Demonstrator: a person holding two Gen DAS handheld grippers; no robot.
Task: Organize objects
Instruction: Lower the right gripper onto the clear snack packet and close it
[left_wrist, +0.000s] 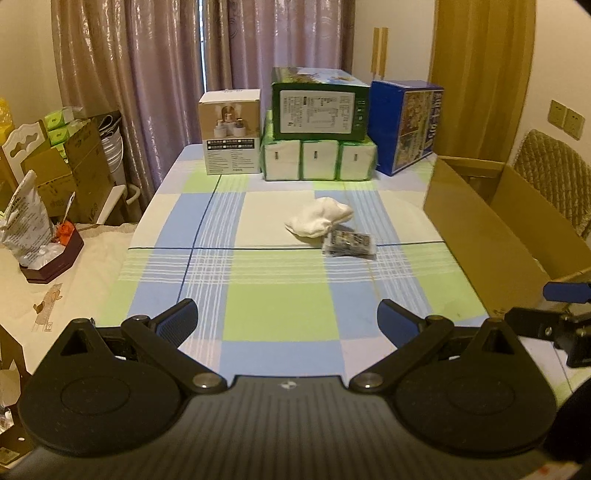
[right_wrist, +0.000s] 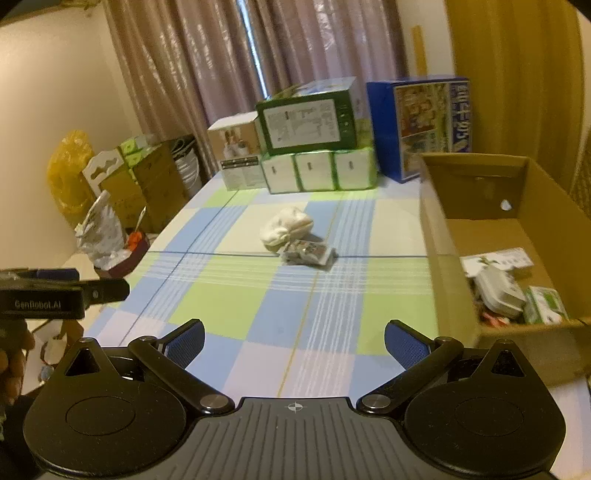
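Observation:
A white crumpled cloth bundle (left_wrist: 320, 220) (right_wrist: 285, 228) lies mid-table on the checked tablecloth. A small dark clear-wrapped packet (left_wrist: 349, 244) (right_wrist: 307, 254) rests just in front of it, touching or nearly so. An open cardboard box (right_wrist: 436, 229) (left_wrist: 469, 225) stands at the table's right edge and holds several small packaged items (right_wrist: 509, 291). My left gripper (left_wrist: 287, 323) is open, empty, near the front edge, far short of the objects. My right gripper (right_wrist: 294, 341) is also open and empty, beside the box's near left corner.
Along the table's far edge stand a white product box (left_wrist: 229, 133), a green carton (left_wrist: 319, 105) on wrapped tissue packs (left_wrist: 317, 158), and a blue box (left_wrist: 404, 125). Cardboard boxes and bags (left_wrist: 62, 177) crowd the left side. A chair back (left_wrist: 557, 181) rises behind the open box.

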